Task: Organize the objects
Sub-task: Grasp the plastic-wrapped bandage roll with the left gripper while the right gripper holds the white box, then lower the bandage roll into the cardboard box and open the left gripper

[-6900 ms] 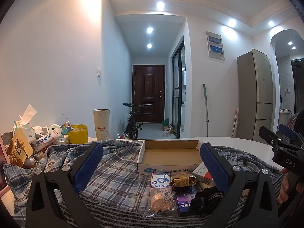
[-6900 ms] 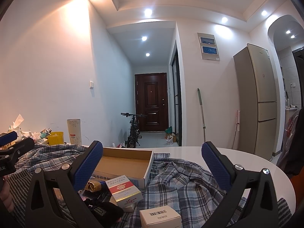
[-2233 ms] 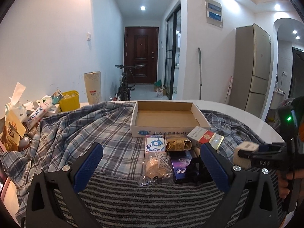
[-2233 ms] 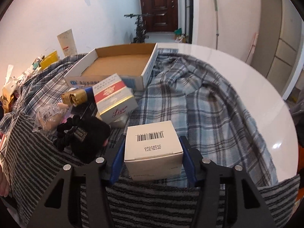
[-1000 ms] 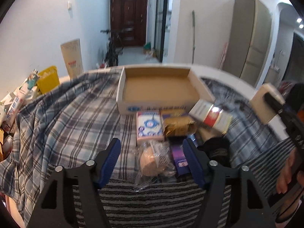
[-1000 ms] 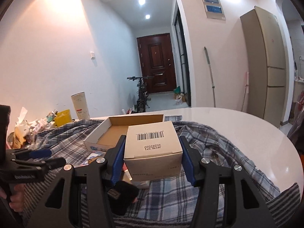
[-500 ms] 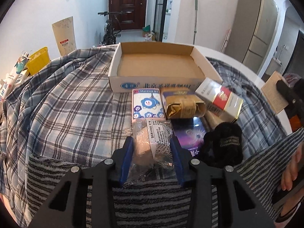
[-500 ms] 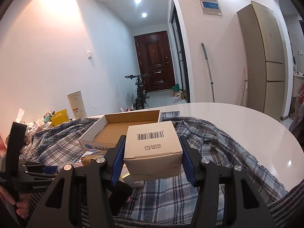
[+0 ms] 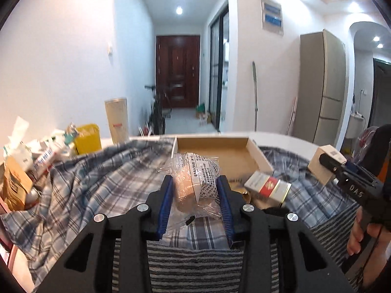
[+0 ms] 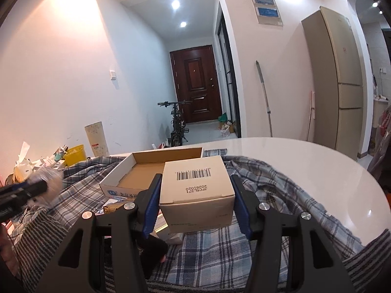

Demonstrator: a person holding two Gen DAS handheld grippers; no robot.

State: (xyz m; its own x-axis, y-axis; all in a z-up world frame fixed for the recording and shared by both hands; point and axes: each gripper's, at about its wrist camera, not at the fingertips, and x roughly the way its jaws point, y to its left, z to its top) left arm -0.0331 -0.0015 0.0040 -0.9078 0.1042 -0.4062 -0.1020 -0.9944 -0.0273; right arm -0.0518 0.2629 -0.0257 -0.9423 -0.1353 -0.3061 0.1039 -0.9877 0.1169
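My left gripper [image 9: 195, 188] is shut on a clear plastic packet [image 9: 195, 180] with a tan roll inside and holds it above the plaid cloth, in front of the open cardboard tray [image 9: 259, 151]. My right gripper [image 10: 195, 190] is shut on a white barcode box [image 10: 195, 188], held in the air to the right of the tray [image 10: 114, 183]. The box also shows in the left wrist view [image 9: 322, 163]. A red and white carton [image 9: 267, 185] lies near the tray's front right corner.
The plaid cloth [image 9: 97, 183] covers a round white table [image 10: 305, 161]. A gold packet [image 10: 112, 207] and a black item [image 10: 151, 251] lie below the right gripper. Clutter, a yellow bin [image 9: 88, 138] and a paper roll [image 9: 117, 119] stand at the left.
My left gripper has closed on the plastic packet and lifted it off the cloth. My right gripper keeps the white box raised, slightly nearer the tray.
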